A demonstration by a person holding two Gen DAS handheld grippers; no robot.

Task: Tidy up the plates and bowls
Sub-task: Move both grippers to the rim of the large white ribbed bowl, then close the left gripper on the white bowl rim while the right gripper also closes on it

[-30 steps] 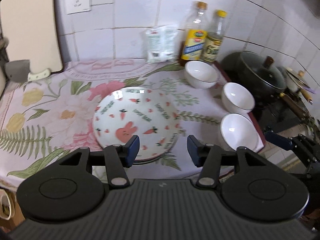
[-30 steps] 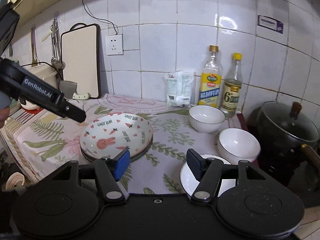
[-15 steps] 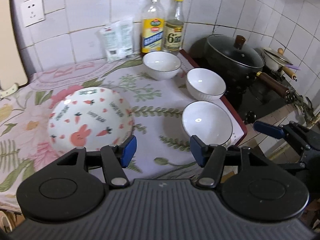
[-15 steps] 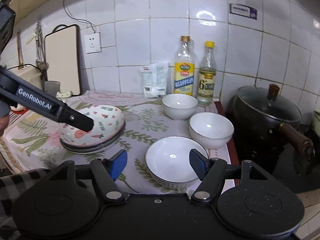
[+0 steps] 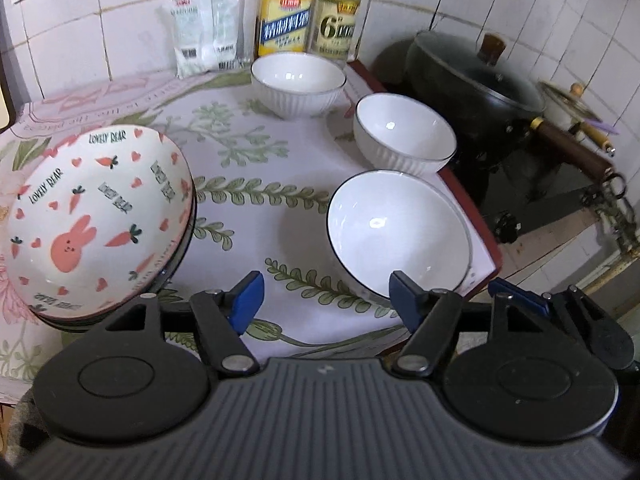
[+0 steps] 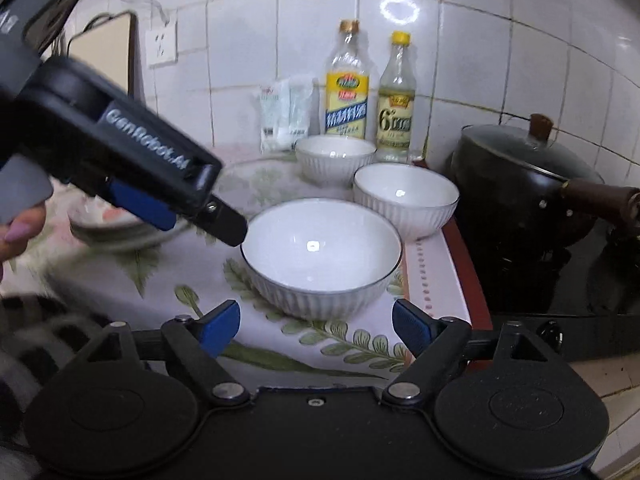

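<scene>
Three white ribbed bowls stand in a row on the flowered cloth: near bowl (image 5: pixel 398 230) (image 6: pixel 321 256), middle bowl (image 5: pixel 405 132) (image 6: pixel 406 198), far bowl (image 5: pixel 298 82) (image 6: pixel 335 158). A stack of plates topped by a rabbit-and-carrot plate (image 5: pixel 94 216) sits at the left. My left gripper (image 5: pixel 326 296) is open and empty, hovering just in front of the near bowl; it also shows from the side in the right wrist view (image 6: pixel 200 216). My right gripper (image 6: pixel 316 326) is open and empty, low in front of the near bowl.
Two bottles (image 5: pixel 286 8) (image 6: pixel 396 96) and a white packet (image 5: pixel 202 30) stand by the tiled wall. A black lidded pot (image 5: pixel 476 84) (image 6: pixel 524 184) sits on the stove at right. The counter's red edge (image 5: pixel 468 200) runs beside the bowls.
Both grippers have swung right and moved in toward the near white bowl, which now looks larger. The plate stack has shifted to the left of both views. Both stay open.
</scene>
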